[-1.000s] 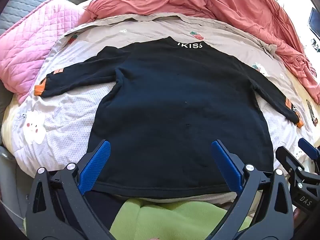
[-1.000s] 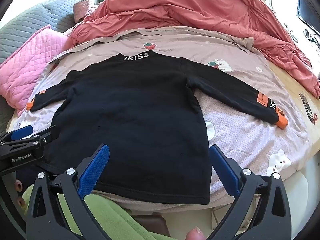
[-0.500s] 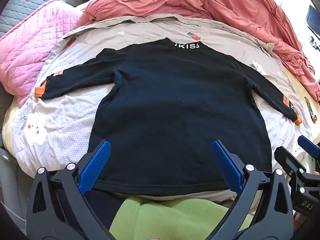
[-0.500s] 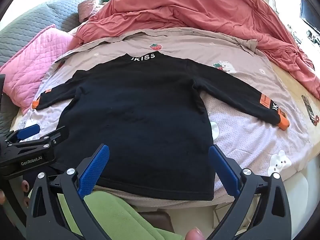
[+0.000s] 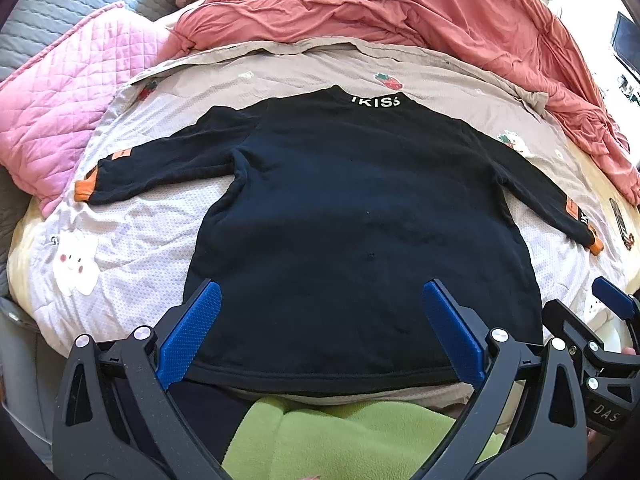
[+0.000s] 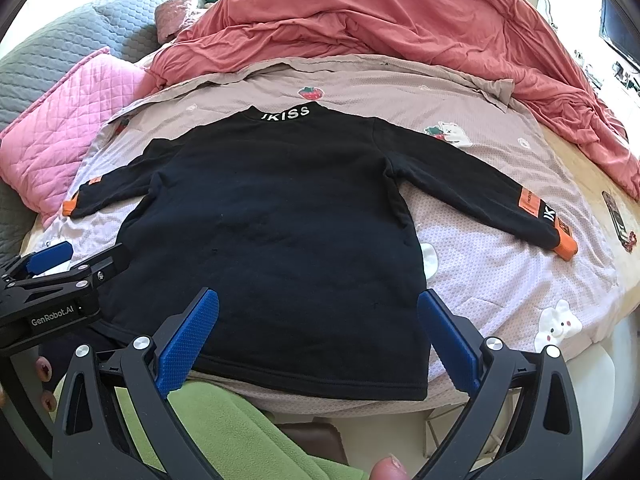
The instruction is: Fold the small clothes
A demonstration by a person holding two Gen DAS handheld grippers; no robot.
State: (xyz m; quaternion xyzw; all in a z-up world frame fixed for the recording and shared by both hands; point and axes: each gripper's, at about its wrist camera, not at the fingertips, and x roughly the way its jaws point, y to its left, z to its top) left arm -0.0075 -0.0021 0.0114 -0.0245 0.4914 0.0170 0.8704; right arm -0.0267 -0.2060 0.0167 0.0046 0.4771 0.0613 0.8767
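A small black long-sleeved top (image 5: 360,220) with white "IKISS" on its collar and orange cuffs lies flat on the bed, both sleeves spread out; it also shows in the right wrist view (image 6: 280,220). My left gripper (image 5: 320,328) is open and empty, above the hem near the top's left half. My right gripper (image 6: 318,332) is open and empty, above the hem near the top's right half. Each gripper shows at the edge of the other's view: the right one (image 5: 592,320), the left one (image 6: 76,260).
A mauve printed sheet (image 6: 500,272) covers the bed. A coral duvet (image 6: 400,20) is bunched at the back. A pink quilted pillow (image 5: 60,112) and a grey one (image 6: 60,52) lie at the left. Green fabric (image 5: 360,436) is just below the hem. A small dark object (image 6: 616,220) lies at the right.
Both grippers have drawn back and risen slightly, so the top appears a little farther and lower in each view. Both stay open. The top has not moved.
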